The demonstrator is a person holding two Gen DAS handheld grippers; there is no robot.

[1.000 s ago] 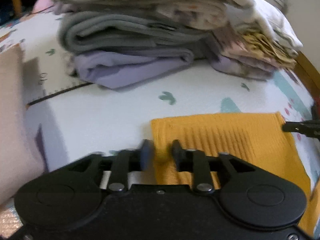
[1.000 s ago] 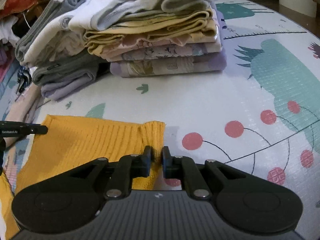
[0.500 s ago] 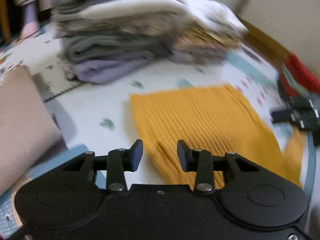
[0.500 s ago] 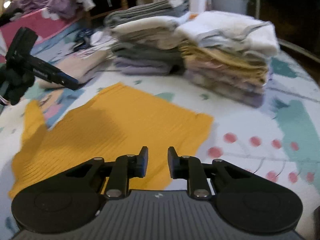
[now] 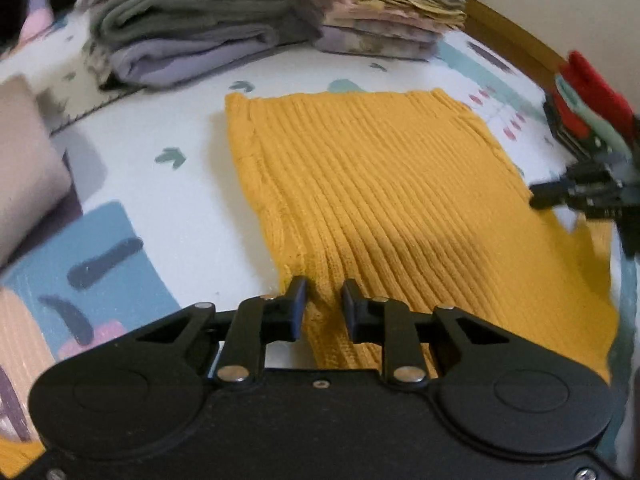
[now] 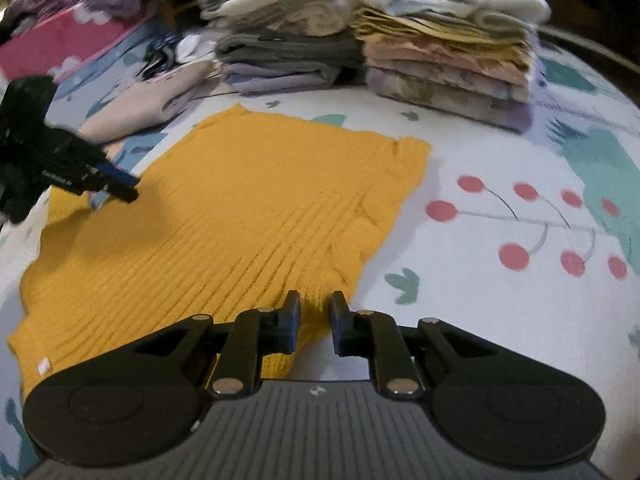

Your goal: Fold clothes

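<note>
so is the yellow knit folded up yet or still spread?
Spread. The yellow knit lies flat on the mat, one ribbed panel, edges unturned; layers underneath cannot be told.

One yellow ribbed garment (image 5: 372, 200) lies spread on one printed play mat (image 6: 500, 320). Two stacks of folded clothes (image 6: 444, 64) stand side by side behind it; how many pieces each holds cannot be counted, as the layers blur together. One folded pinkish piece (image 6: 148, 104) lies apart to the side. Two grippers are in view, the left gripper (image 5: 323, 304) and the right gripper (image 6: 315, 312), each with two fingers (image 5: 295, 300).

Ribbed knit sweater (image 5: 372, 192) on smooth printed mat (image 6: 500, 320).
</note>
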